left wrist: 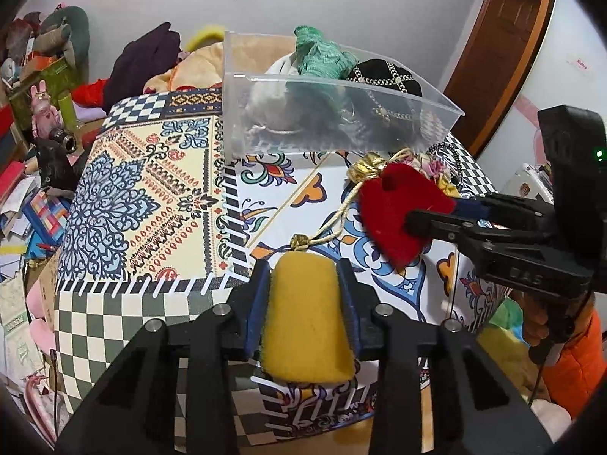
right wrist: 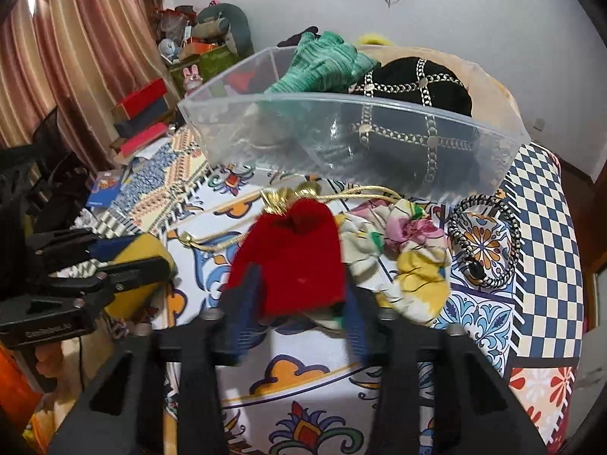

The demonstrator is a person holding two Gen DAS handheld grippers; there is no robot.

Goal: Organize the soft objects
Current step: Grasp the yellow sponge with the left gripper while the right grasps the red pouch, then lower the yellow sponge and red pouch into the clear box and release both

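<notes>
My left gripper (left wrist: 305, 276) is shut on a yellow sponge (left wrist: 307, 318) just above the patterned table's front part; it also shows in the right wrist view (right wrist: 132, 265). My right gripper (right wrist: 299, 292) is shut on a red velvet pouch (right wrist: 296, 261) with a gold drawstring, lifted slightly off the table; the pouch also shows in the left wrist view (left wrist: 398, 212). A clear plastic bin (left wrist: 341, 113) at the back of the table holds a green knit cloth (left wrist: 318, 57), a white cloth (left wrist: 273, 91) and a black chain-trimmed bag (right wrist: 417, 87).
A floral scrunchie (right wrist: 406, 258) and a black-and-white hair band (right wrist: 485, 242) lie on the table cloth (left wrist: 151, 189) right of the pouch. Clothes and plush toys (left wrist: 151, 60) pile behind the table. Books and clutter (left wrist: 26, 208) lie left of it.
</notes>
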